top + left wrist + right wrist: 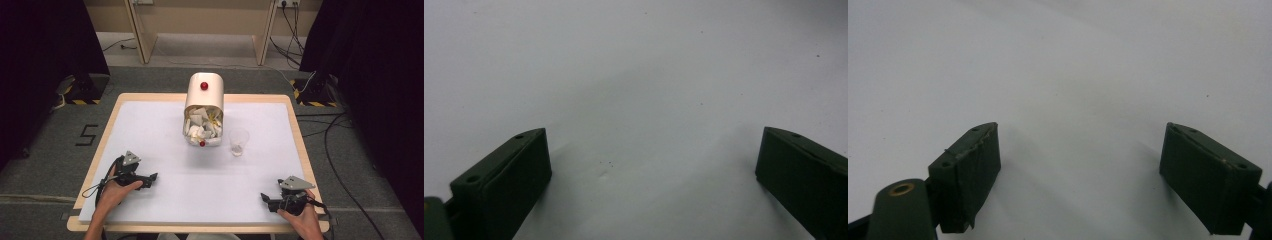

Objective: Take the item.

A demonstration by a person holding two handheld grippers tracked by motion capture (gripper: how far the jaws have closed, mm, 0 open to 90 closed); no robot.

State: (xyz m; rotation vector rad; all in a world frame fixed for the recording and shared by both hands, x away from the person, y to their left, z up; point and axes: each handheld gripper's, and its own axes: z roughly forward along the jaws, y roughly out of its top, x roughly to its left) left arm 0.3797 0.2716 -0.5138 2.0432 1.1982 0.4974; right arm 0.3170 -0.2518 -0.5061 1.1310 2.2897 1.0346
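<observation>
The likeliest thing to be handled is the small cream bin (204, 95), which lies tipped on its side at the middle far part of the white surface (150, 130), its open mouth toward the person and crumpled paper scraps (202, 128) spilling from it. It looks like thin plastic or card, so I judge it light and fairly stiff but easy to dent; a red knob (204, 86) shows on its upper side and another red bit sits low at the mouth. The rim of the mouth or the curved wall seems the safest place to take hold, since the smooth body could slip. The paper is soft, nearly weightless and should crush readily, so each wad can be pinched anywhere. Just beside the bin's mouth, to its right, stands a clear plastic cup (238, 141), upright, thin-walled and likely to buckle or topple under a hard squeeze; something small lies in its bottom, too faint to name. Well apart from these, near the front edge, the left gripper (150, 178) and the right gripper (266, 199) rest in the person's hands, each with its fingers (504, 185) spread wide and empty over bare surface.
</observation>
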